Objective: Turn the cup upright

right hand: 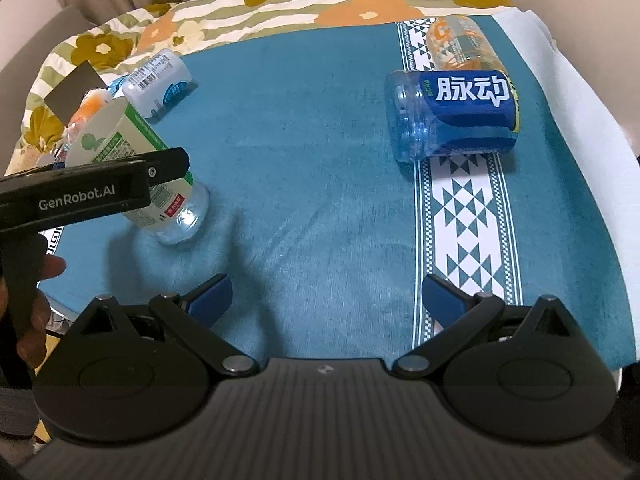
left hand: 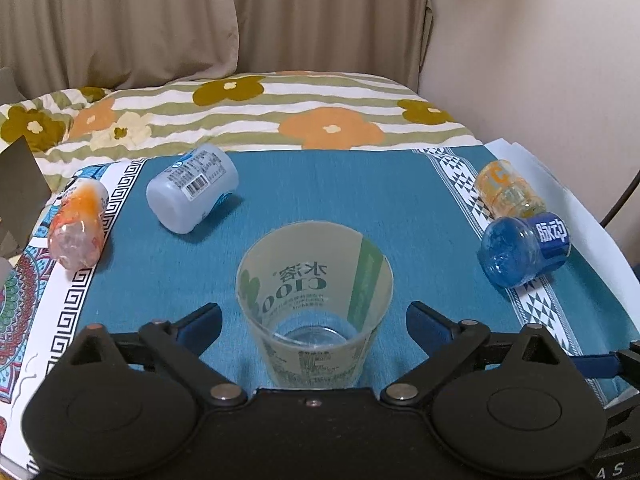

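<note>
A clear cup with a green and white label [left hand: 316, 304] stands upright on the teal cloth [left hand: 340, 200], mouth up, between the open fingers of my left gripper [left hand: 314, 322]; the fingers stand apart from its sides. In the right wrist view the same cup [right hand: 132, 160] appears tilted by the lens, with the left gripper [right hand: 132, 182] beside it. My right gripper [right hand: 326, 300] is open and empty above bare cloth [right hand: 312, 140]. A blue cup [left hand: 520, 252] lies on its side at the right, also seen in the right wrist view [right hand: 452, 116].
More cups lie on their sides: a pale blue one [left hand: 192, 192] at back left, an orange-white one [left hand: 78, 224] at far left, a yellow-orange one [left hand: 508, 192] at back right. A flowered blanket [left hand: 260, 112] lies behind. The table edge runs along the right.
</note>
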`<action>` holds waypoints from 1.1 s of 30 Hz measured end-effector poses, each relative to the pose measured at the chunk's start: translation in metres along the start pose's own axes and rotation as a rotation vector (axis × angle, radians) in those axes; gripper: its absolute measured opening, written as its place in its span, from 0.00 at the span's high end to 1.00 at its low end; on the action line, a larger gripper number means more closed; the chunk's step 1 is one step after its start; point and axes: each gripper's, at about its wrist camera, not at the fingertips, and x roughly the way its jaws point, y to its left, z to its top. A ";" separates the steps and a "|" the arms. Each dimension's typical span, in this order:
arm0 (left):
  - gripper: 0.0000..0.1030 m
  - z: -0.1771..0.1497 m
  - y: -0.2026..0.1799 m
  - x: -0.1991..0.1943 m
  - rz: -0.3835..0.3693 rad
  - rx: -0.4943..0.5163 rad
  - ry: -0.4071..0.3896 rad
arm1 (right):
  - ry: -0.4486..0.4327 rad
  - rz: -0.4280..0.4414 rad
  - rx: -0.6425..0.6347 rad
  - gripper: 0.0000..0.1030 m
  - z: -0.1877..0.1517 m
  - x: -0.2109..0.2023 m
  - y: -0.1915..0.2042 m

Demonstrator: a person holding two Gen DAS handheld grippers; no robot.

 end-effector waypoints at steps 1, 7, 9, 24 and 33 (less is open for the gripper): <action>0.03 0.000 0.000 -0.005 -0.005 0.000 0.003 | -0.003 -0.003 -0.001 0.00 0.000 -0.002 0.001; 0.03 0.006 0.010 -0.045 -0.022 -0.015 0.029 | -0.026 -0.031 -0.025 0.00 0.009 -0.033 0.012; 0.02 0.009 0.016 -0.063 -0.023 -0.026 0.029 | -0.041 -0.044 -0.033 0.00 0.014 -0.048 0.016; 0.00 0.015 0.054 -0.140 -0.002 -0.043 0.110 | -0.075 -0.165 -0.034 0.00 0.038 -0.119 0.052; 0.00 0.006 0.055 -0.145 0.023 -0.025 0.109 | -0.064 -0.181 -0.005 0.00 0.025 -0.119 0.056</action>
